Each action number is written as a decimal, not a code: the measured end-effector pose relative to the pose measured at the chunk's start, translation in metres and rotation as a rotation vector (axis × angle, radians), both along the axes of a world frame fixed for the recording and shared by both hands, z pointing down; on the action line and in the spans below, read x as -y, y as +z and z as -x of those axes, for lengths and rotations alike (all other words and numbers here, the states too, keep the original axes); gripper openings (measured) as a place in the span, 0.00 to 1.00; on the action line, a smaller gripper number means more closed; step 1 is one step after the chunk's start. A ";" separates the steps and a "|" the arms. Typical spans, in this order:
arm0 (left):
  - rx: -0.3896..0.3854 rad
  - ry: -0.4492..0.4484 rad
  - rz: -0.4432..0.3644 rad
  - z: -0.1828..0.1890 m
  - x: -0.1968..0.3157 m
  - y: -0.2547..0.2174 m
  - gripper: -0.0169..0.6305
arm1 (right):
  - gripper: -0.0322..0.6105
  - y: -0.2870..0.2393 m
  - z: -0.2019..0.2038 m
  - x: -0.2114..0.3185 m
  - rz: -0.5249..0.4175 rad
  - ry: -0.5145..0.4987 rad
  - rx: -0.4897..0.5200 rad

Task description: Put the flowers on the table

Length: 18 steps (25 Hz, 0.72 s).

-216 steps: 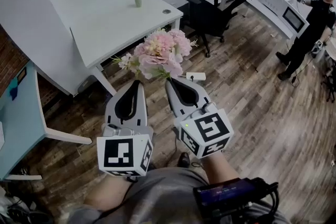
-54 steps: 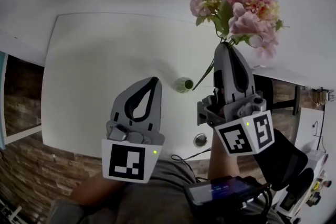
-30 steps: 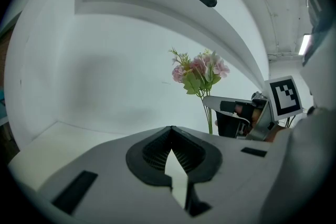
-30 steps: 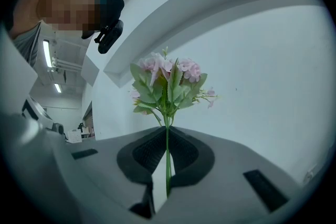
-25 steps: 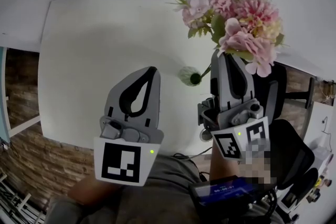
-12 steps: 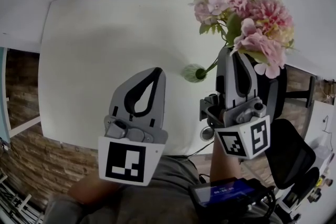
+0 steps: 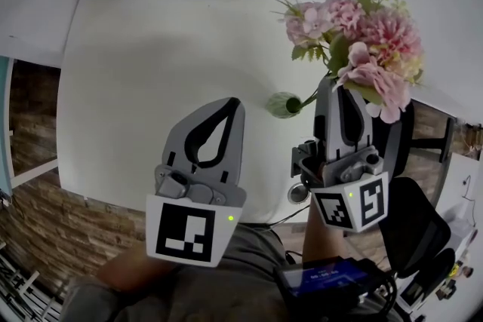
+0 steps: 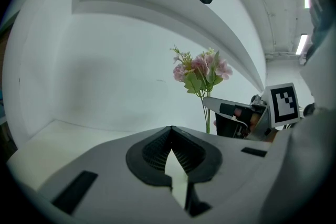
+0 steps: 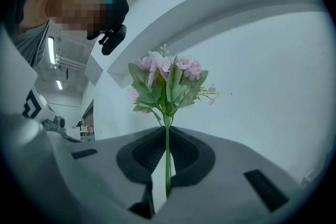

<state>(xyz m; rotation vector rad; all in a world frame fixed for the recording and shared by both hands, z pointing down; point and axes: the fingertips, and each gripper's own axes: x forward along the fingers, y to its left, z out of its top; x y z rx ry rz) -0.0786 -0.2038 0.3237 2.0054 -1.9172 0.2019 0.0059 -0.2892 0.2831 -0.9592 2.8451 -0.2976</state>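
Currently the right gripper (image 7: 339, 84) has its fingers pinched on the flowers' (image 7: 364, 32) stem, just beside the green vase (image 7: 284, 105) on the white table (image 7: 143, 64). The left gripper's (image 7: 229, 103) fingers are closed and empty.

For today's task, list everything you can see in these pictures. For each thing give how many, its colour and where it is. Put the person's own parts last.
flowers: one bunch, pink with green leaves, held up beside the vase
vase: one, pale green, on the table between the two grippers
table: one, white, below both grippers
office chair: one, black, right of the table
floor: brown wood planks, left of the table
device: one, black with a blue screen, at the person's waist
left hand-held gripper: one, grey, shut and empty, over the table
right hand-held gripper: one, grey, shut on the flowers' stem
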 end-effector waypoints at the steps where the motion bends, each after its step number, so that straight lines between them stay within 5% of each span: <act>1: 0.002 0.001 0.001 0.000 0.001 -0.002 0.04 | 0.08 0.000 0.000 0.000 0.002 0.000 -0.007; 18: -0.008 0.018 0.000 -0.012 -0.009 0.008 0.04 | 0.14 0.061 -0.004 -0.031 0.067 -0.043 -0.207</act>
